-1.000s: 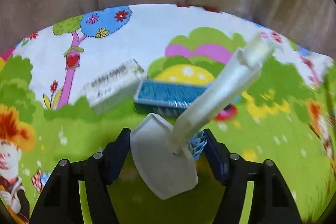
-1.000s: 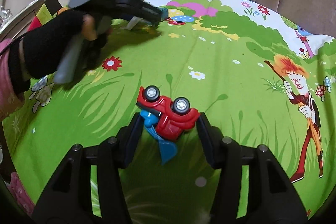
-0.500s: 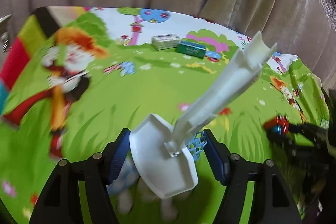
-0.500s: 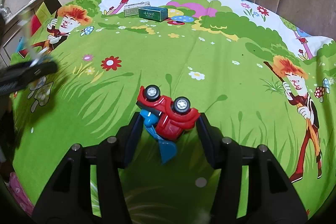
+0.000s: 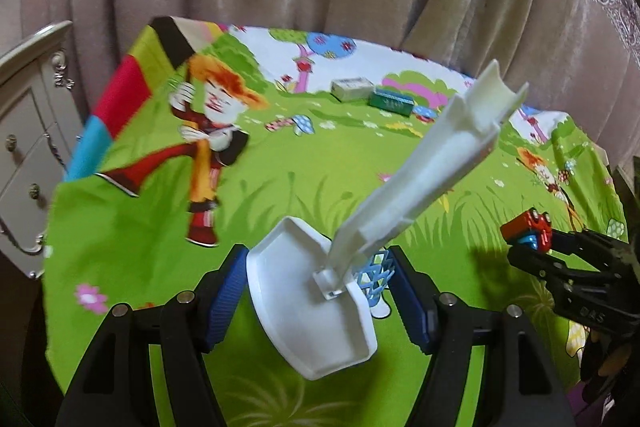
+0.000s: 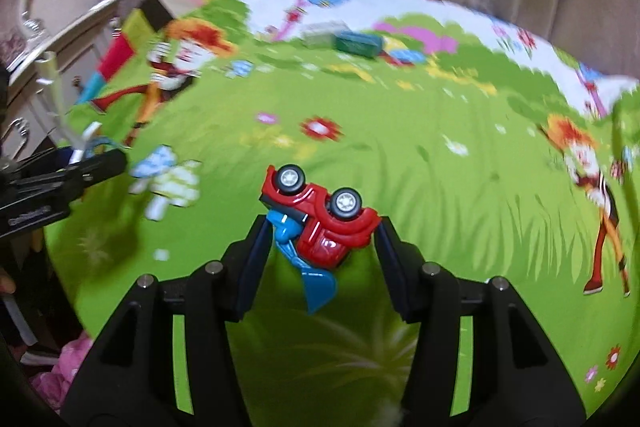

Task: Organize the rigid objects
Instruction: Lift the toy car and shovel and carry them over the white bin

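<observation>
I have both hands loaded above the bright cartoon-printed cloth (image 5: 280,183) that covers the table. My left gripper (image 5: 320,291) is clamped on a white plastic toy shovel (image 5: 316,303): the scoop sits between the blue ribbed pads (image 5: 226,291), and the long channelled handle slants up and away to the right. A small pale-blue lattice piece (image 5: 376,277) is squeezed in beside the scoop against the right pad; I cannot tell what it is. My right gripper (image 6: 320,243) is closed on a red toy truck with a blue front scoop (image 6: 320,223), held wheels-up, its blue blade hanging down between the jaws.

At the far edge of the cloth, two small cartons lie side by side, touching or nearly so: a pale grey-white box (image 5: 352,89) and a dark green box (image 5: 391,101). I read those as the collection spot, so the step in hand is carrying both toys over there.

To do it well, I keep both grips firm and travel high enough that the shovel's handle clears everything. The handle reaches far ahead of the jaws, so I judge it the likeliest thing to knock the boxes; I would approach from the side. I would place one toy at a time, lowering until it rests on the cloth before easing the jaws apart, and turn the truck onto its wheels so it doesn't roll.
</observation>
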